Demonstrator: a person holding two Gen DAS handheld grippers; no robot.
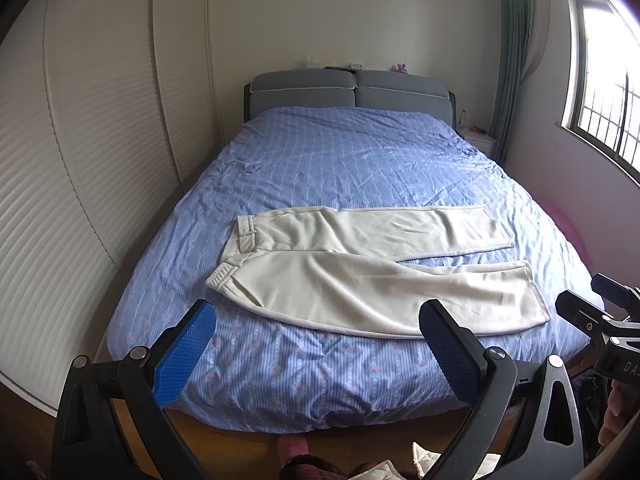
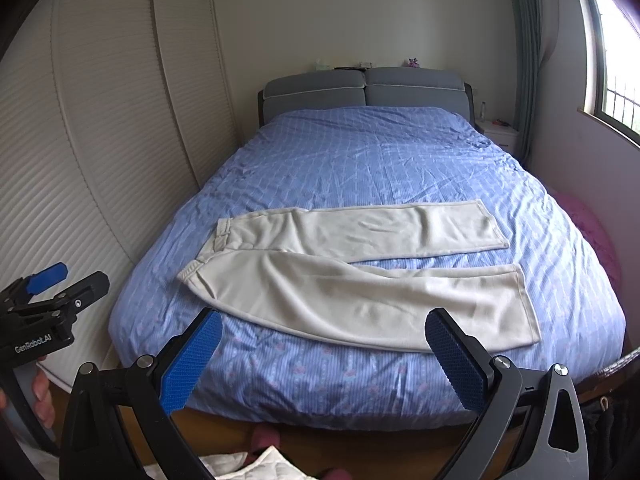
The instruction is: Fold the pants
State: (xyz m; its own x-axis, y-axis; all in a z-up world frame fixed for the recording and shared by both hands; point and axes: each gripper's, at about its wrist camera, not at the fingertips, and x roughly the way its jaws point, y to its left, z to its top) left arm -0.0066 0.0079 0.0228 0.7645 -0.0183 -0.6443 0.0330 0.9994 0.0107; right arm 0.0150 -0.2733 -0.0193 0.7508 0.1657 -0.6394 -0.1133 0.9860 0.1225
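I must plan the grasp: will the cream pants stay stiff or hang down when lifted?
The cream pants probably hang limp: the cloth lies flat with soft wrinkles. They seem thick, so perhaps slightly heavy. On the blue cover they may drag, not slide.

Pants lie flat across the near part of the bed, waistband to the left, both legs running right, one leg behind the other. Headboard at the far end against the wall. Closet doors along the left side, window on the right, nightstand at the far right corner beside the bed.
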